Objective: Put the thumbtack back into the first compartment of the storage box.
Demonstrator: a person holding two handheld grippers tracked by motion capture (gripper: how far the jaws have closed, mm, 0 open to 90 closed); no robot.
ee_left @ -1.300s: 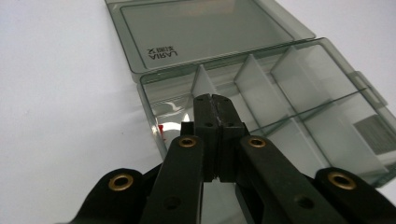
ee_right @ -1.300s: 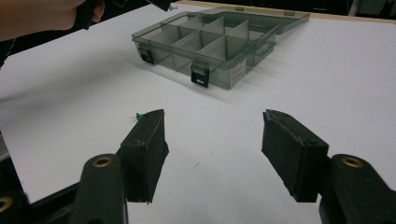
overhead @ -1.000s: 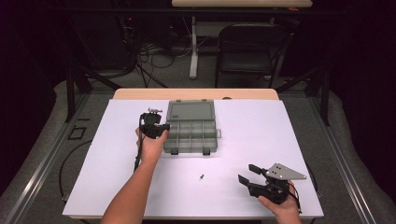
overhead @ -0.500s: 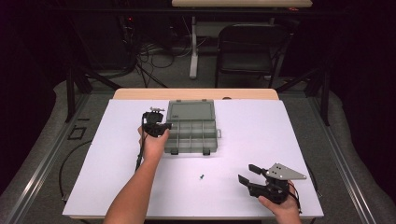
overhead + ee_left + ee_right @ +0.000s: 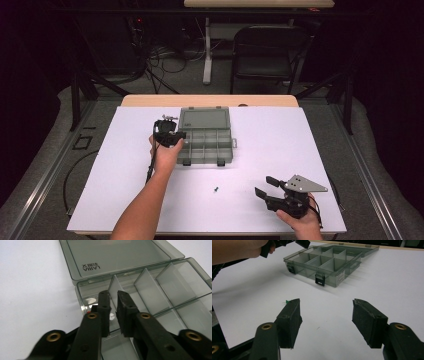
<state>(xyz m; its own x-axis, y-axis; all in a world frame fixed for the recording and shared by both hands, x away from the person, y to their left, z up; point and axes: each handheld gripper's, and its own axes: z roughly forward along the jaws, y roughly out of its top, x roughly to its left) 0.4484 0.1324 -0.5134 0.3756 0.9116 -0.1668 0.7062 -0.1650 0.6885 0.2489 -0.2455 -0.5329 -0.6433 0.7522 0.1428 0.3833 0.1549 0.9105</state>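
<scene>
Nearest the person's edge of the white table (image 5: 120,200), the right gripper (image 5: 266,186) sits in the right hand (image 5: 300,222), low over the surface. In the right gripper view its jaws stand wide apart with only bare tabletop between them; nothing is held. The grey three-cornered plate rides on top of it in the high view.

Just beyond, a small green-tipped screw (image 5: 216,189) lies loose on the table, to the left of the right gripper and apart from it. In the right gripper view the same screw (image 5: 286,301) peeks out behind the tip of the left-hand jaw, not touching it.

Farther out, near the middle of the table, stands a smoky transparent compartment box (image 5: 207,150), its lid (image 5: 204,119) folded flat open on the far side and two dark latches on the near wall. Its dividers form several cells.

The left gripper (image 5: 181,135), in the left hand (image 5: 164,152), hangs over the box's left end. In the left gripper view its jaws point down into the corner cell (image 5: 87,293) next to the lid hinge. They have just been opening and now stand a narrow gap apart, with nothing gripped. Small pale pieces (image 5: 91,300) lie on that cell's floor; what they are cannot be told.

Behind the table stand a dark chair (image 5: 267,50) and cabling on the floor.
</scene>
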